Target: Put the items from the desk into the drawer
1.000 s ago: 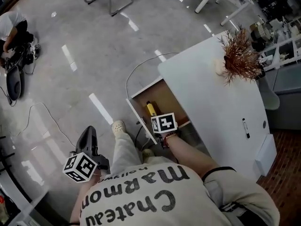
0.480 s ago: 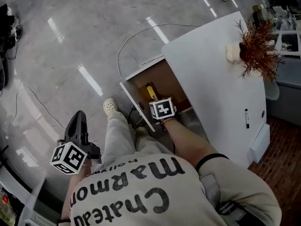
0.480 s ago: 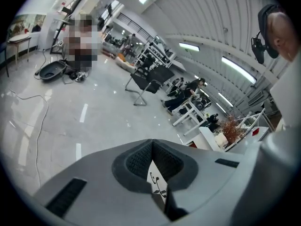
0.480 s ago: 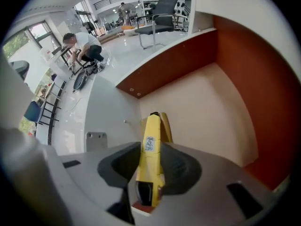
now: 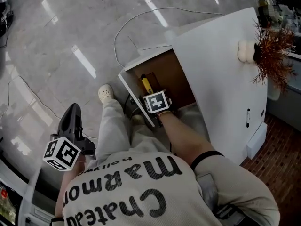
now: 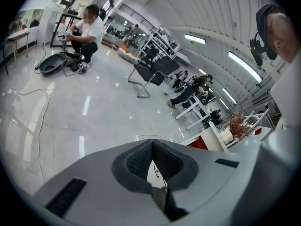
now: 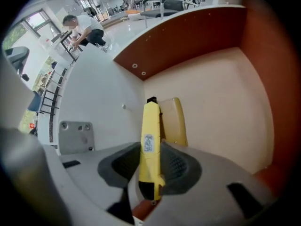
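Note:
The wooden drawer [image 5: 175, 75] stands pulled out from under the white desk [image 5: 221, 65]. My right gripper [image 5: 153, 98] points down into it, shut on a yellow utility knife [image 7: 150, 126] that sticks out past the pads [image 7: 178, 166] toward the drawer floor [image 7: 221, 112]. In the head view the knife [image 5: 146, 83] shows just beyond the marker cube. An ochre flat object [image 7: 173, 121] lies right behind the knife. My left gripper [image 5: 73, 111] hangs over the floor left of my leg, shut with nothing in it; its pads [image 6: 141, 159] meet.
A black pen [image 5: 248, 118] lies on the desk near its right edge. A dried plant [image 5: 272, 55] in a pale vase [image 5: 245, 52] stands at the desk's far end. A white cable [image 5: 123, 28] loops on the floor beyond the drawer. A person [image 6: 88, 28] crouches far off.
Both grippers have sunk lower. The right one has carried the yellow knife down into the drawer. The head camera has swung, shifting the desk and drawer rightwards and up.

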Demonstrator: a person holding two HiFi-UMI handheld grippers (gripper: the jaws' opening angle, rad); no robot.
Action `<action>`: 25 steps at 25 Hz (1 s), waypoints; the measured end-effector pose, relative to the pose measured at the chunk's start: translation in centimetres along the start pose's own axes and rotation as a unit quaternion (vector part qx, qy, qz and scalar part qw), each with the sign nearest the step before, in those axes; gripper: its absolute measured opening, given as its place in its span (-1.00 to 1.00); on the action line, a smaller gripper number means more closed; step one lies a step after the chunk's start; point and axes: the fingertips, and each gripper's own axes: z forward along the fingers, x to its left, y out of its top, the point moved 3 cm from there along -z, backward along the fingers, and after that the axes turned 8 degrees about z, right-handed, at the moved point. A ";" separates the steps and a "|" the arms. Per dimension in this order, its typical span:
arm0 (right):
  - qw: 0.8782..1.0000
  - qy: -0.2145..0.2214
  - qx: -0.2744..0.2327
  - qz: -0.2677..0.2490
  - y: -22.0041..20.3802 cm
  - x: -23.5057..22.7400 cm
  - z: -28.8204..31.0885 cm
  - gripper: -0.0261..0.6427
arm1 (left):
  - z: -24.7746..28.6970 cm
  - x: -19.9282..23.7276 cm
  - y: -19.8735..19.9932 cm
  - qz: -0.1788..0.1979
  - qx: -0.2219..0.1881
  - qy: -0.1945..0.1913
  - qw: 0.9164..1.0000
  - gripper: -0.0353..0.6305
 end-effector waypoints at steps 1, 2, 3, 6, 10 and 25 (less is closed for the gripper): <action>1.000 0.000 0.006 0.001 -0.2 0.1 0.3 -0.52 | 0.1 0.2 -0.1 -0.001 0.003 0.001 1.000 -0.89; 1.000 -0.001 0.010 0.002 -0.3 0.2 0.6 -0.51 | 0.2 0.3 -0.2 -0.001 0.006 0.002 1.000 -0.89; 1.000 -0.003 0.014 0.001 -0.4 0.2 0.8 -0.51 | 0.3 0.4 -0.2 -0.001 0.008 0.002 1.000 -0.89; 1.000 -0.010 0.021 -0.002 -0.3 -0.3 1.4 -0.51 | 0.6 0.6 -0.4 -0.001 0.014 0.002 1.000 -0.89; 0.999 -0.008 0.036 0.007 -0.5 -0.6 2.1 -0.51 | 0.9 1.0 -0.7 -0.001 0.017 -0.001 1.000 -0.89; 0.997 -0.008 0.074 -0.010 -0.1 -0.3 1.5 -0.50 | -0.2 0.7 -1.0 -0.008 0.004 0.003 1.000 -0.89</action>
